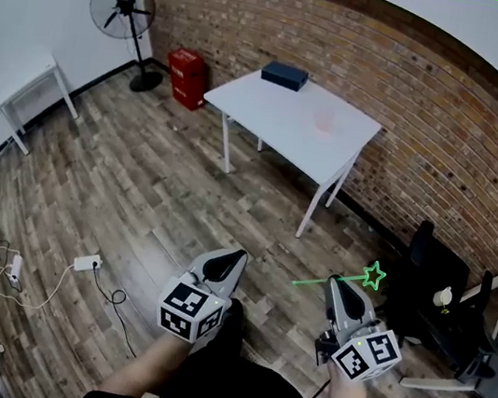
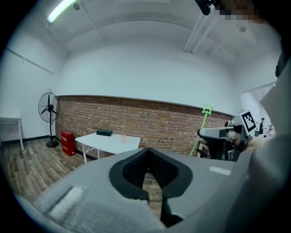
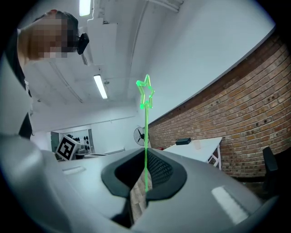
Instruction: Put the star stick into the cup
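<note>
Over on the left a black pedestal fan (image 1: 122, 7) stands by the white wall. A small white side table (image 1: 30, 81) is nearer the corner, and a white power strip (image 1: 87, 262) lies on the wood floor with cables trailing from it. A red container (image 1: 186, 77) sits against the brick wall; any print on it is too small to read. Next comes the white table (image 1: 281, 123). On it a dark blue box (image 1: 284, 75) lies at the far edge, and the clear, pinkish cup (image 1: 325, 119) stands upright towards the right end, apart from the box.

The person stands well back from that table with a gripper in each hand. The left gripper (image 1: 235, 259) has its jaws together at the tips with nothing between them. Its marker cube (image 1: 191, 310) bears black-and-white square patterns. The right gripper (image 1: 338, 286) is clamped on the star stick (image 1: 315, 283), a thin green rod pinched partway along its length. A bare tail sticks out on one side of the jaws and the outlined star sits at the other end.

In the left gripper view the rod rises steeply with the star uppermost, leaning a little to the right. In the head view the star end lies to the right of the jaws and the tail to the left. The stick is up in the air, well apart from the cup. The right gripper's cube carries the same kind of square patterns. Farther right, a black office chair (image 1: 431, 266) stands near the brick wall.
</note>
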Tool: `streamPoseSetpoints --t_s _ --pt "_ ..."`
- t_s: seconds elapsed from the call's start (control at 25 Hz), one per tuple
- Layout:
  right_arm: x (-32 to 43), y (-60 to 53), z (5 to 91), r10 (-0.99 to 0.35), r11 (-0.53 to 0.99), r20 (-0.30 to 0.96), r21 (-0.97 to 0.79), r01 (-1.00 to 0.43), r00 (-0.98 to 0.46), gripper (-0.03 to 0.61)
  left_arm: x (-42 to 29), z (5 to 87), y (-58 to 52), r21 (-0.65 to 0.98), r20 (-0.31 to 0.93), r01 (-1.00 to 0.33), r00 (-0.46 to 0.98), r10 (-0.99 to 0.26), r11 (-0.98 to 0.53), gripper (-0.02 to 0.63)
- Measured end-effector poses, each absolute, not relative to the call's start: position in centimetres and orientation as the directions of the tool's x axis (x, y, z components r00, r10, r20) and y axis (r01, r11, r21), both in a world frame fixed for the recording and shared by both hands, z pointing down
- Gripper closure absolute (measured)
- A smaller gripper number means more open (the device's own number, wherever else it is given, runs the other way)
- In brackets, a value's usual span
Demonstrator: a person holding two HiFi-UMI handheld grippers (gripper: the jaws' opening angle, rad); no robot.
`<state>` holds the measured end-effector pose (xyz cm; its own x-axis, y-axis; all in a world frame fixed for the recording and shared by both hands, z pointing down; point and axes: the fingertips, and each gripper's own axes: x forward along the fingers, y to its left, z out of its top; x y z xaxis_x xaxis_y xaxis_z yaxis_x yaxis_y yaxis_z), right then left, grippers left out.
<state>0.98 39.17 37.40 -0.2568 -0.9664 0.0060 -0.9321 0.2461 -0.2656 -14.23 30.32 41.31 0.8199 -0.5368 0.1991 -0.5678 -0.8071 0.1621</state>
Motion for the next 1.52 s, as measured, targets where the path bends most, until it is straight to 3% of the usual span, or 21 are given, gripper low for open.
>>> streamPoseSetpoints --t_s 0.24,0.72,1.12,1.52 --pt "3.2 30.6 39.0 -0.963 0.237 0.056 -0.277 -0.931 -0.262 0.563 -11.4 42.3 22.1 0.179 0.2 -0.552 0.831 -0.519 -0.815 0.606" --pt "2.0 14.0 39.6 -0.948 0.261 0.106 -0.287 -0.922 -0.301 0.563 -12.3 42.8 5.8 0.209 0.208 -0.569 0.821 -0.532 -0.796 0.606" --pt "2.8 8.8 39.1 -0.964 0.207 0.108 -0.274 -0.939 -0.244 0.563 -11.8 42.5 0.0 0.222 0.183 -0.531 0.846 -0.5 -0.818 0.606" --pt "3.3 3.5 38.9 -0.953 0.246 0.106 -0.279 -0.928 -0.285 0.563 -10.5 42.2 -3.5 0.246 0.165 -0.532 0.847 -0.506 -0.81 0.607"
